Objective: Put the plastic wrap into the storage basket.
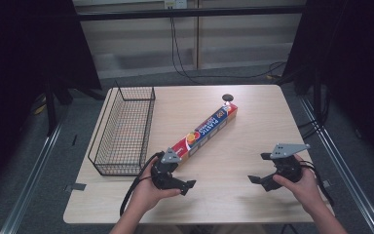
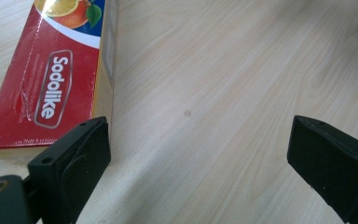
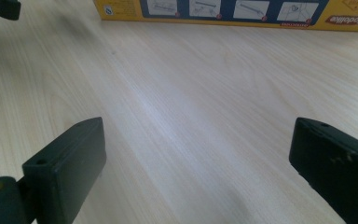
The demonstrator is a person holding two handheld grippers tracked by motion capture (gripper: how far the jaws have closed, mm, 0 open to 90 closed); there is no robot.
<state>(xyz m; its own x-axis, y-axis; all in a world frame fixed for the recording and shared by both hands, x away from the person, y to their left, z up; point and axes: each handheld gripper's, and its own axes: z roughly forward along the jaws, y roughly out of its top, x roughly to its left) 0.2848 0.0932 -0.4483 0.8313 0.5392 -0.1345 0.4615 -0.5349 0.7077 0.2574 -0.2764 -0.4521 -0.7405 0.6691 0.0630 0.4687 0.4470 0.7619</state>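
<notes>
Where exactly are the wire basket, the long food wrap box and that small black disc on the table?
wire basket (image 1: 124,130): high view, on its mesh floor.
food wrap box (image 1: 205,129): high view, middle of its printed top face.
black disc (image 1: 228,97): high view, its centre, beyond the box's far end.

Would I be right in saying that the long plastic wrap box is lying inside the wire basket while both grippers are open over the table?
Not quite: the plastic wrap box lies diagonally on the bare table, to the right of the wire basket, not inside it, as the high view shows. The rest holds: the left gripper and the right gripper are both open over the table.
</notes>
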